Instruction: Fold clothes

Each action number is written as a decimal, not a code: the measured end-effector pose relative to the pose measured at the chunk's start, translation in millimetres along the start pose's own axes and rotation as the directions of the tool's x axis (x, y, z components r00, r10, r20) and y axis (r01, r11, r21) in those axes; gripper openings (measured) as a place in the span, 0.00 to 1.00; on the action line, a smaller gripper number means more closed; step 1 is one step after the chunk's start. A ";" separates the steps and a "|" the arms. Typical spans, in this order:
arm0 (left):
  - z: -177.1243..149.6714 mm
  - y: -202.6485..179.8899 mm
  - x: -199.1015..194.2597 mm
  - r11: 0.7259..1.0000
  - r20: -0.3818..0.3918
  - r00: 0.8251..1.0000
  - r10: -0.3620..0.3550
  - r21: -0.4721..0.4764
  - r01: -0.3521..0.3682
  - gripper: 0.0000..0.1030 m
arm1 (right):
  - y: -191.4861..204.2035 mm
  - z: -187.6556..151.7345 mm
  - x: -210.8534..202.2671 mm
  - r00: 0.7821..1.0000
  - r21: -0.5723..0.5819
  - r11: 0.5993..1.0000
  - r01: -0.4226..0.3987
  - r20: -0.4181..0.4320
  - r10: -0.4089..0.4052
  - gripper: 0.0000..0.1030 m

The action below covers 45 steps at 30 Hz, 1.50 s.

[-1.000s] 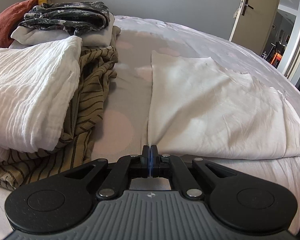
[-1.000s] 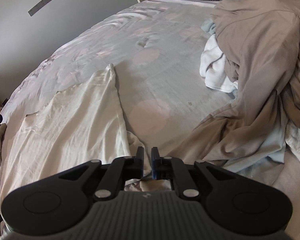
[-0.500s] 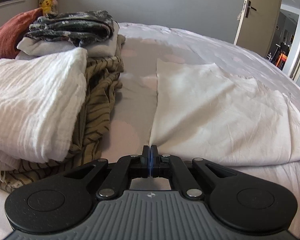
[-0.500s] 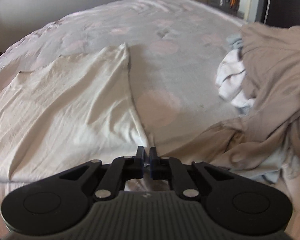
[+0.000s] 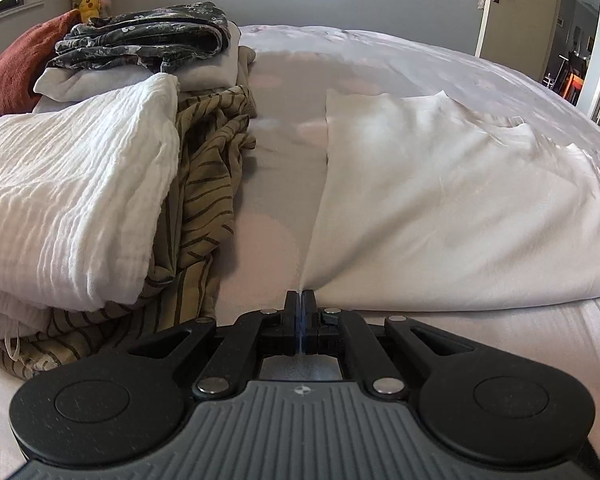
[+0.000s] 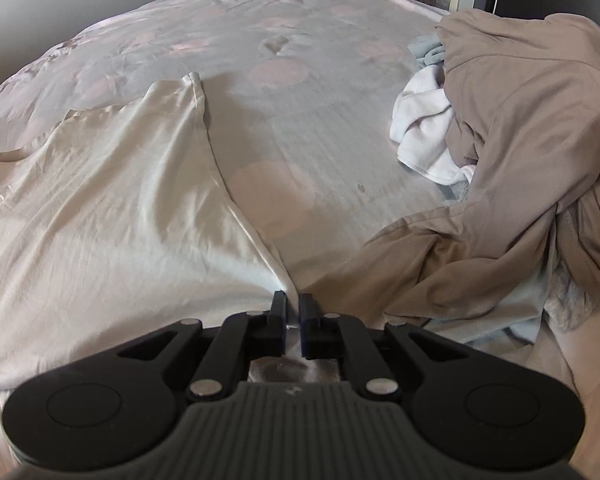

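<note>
white garment (image 5: 440,208) in both tools

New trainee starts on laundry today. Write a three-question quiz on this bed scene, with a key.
1. True or false: the left gripper is shut on a corner of the cream garment.
2. What lies on top of the olive striped garment? A) crinkled white cloth B) red cushion C) tan garment
3. In the right wrist view, name what is heaped to the right of the right gripper.

Key
1. True.
2. A, the crinkled white cloth.
3. An unfolded pile: a tan garment over a white cloth.
</note>
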<state>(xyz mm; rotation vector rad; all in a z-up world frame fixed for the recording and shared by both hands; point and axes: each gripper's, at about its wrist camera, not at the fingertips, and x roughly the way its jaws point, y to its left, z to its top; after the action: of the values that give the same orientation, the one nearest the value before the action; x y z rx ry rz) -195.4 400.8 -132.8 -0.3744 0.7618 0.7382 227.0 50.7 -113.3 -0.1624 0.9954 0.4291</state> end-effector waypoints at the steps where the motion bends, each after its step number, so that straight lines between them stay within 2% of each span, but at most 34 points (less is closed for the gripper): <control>1: 0.9 2.8 -3.6 1.000 -0.003 1.000 0.007 -0.009 -0.007 0.05 | -4.1 -0.2 -3.5 1.000 0.026 1.000 0.012 0.010 -0.013 0.24; 2: 1.5 5.7 -7.5 1.000 -0.006 1.000 0.018 -0.019 -0.018 0.05 | -8.2 -0.3 -7.1 0.999 0.052 0.998 0.024 0.020 -0.025 0.42; 4: 3.0 12.3 -15.8 0.998 -0.003 0.999 0.033 -0.049 -0.033 0.05 | -24.0 0.0 -14.6 0.998 0.152 0.988 0.041 0.050 -0.049 0.42; 5: 3.8 16.1 -20.4 0.997 0.006 0.999 0.033 -0.073 -0.032 0.05 | -32.0 -0.5 -18.6 0.997 0.200 0.980 0.020 0.074 -0.035 0.40; 8: 13.1 17.4 -30.8 0.993 0.055 0.998 -0.004 -0.118 0.010 0.05 | -39.0 -2.2 -31.4 0.980 0.226 0.966 -0.127 0.179 0.088 0.30; 10: 23.6 10.8 -32.8 0.992 0.086 0.995 -0.056 -0.112 0.065 0.05 | -27.0 -0.2 -34.1 0.966 0.154 0.969 -0.193 0.203 0.161 0.26; 12: 33.6 -3.7 -27.8 0.990 0.093 0.989 -0.111 -0.079 0.119 0.05 | -6.5 2.8 -32.4 0.953 0.049 0.968 -0.245 0.195 0.231 0.17; 13: 37.5 -12.5 -24.1 0.989 0.092 0.987 -0.133 -0.052 0.138 0.05 | 5.8 3.8 -31.0 0.946 -0.004 0.963 -0.270 0.188 0.266 0.16; 18: 49.8 -63.5 6.4 0.974 0.043 0.976 -0.212 0.088 0.208 0.05 | 65.7 6.4 -23.4 0.894 -0.218 0.894 -0.392 0.137 0.426 0.15; 20: 55.3 -78.1 18.3 0.969 0.029 0.976 -0.218 0.128 0.213 0.05 | 87.8 6.0 -19.3 0.887 -0.297 0.870 -0.394 0.126 0.444 0.15; 21: 59.0 -82.6 22.9 0.968 0.030 0.977 -0.213 0.142 0.207 0.07 | 96.3 7.1 -17.0 0.887 -0.329 0.862 -0.385 0.125 0.444 0.16; 24: 75.3 -85.3 33.9 0.969 0.057 0.980 -0.189 0.172 0.177 0.25 | 109.8 17.3 -6.5 0.890 -0.377 0.851 -0.365 0.129 0.438 0.17; 27: 96.0 -80.9 48.1 0.969 0.076 0.984 -0.159 0.201 0.141 0.27 | 109.0 38.4 13.1 0.895 -0.357 0.860 -0.365 0.119 0.430 0.17; 29: 110.0 -75.6 62.2 0.971 0.080 0.987 -0.140 0.207 0.121 0.32 | 107.6 54.1 28.2 0.902 -0.344 0.868 -0.358 0.112 0.416 0.17; 30: 116.8 -72.6 70.1 0.973 0.084 0.988 -0.128 0.204 0.109 0.42 | 106.7 62.7 36.3 0.907 -0.338 0.873 -0.351 0.111 0.407 0.17; 32: 129.4 -66.2 87.4 0.979 0.088 0.991 -0.101 0.183 0.084 0.54 | 104.9 81.9 51.6 0.915 -0.330 0.885 -0.330 0.119 0.385 0.17; 36: 150.0 -50.7 123.1 0.992 0.068 0.994 -0.080 0.098 0.073 0.56 | 91.6 125.4 79.2 0.928 -0.268 0.923 -0.278 0.175 0.330 0.39; 39: 166.0 -39.0 147.9 0.996 0.060 0.994 -0.088 0.035 0.086 0.56 | 77.7 157.7 101.4 0.936 -0.172 0.947 -0.273 0.182 0.303 0.39; 42: 179.2 -30.7 167.9 0.995 0.049 0.994 -0.102 -0.011 0.103 0.56 | 69.0 179.9 122.6 0.934 -0.095 0.948 -0.305 0.165 0.317 0.39; 45: 186.1 -23.8 183.3 0.990 0.017 0.992 -0.125 -0.062 0.126 0.55 | 68.5 188.2 141.3 0.934 -0.066 0.942 -0.328 0.127 0.334 0.38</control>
<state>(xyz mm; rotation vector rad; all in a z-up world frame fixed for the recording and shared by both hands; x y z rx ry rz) 3.0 572.2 -140.6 -0.4701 0.6968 0.6465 410.5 212.6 -126.0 -0.0021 0.8797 0.7616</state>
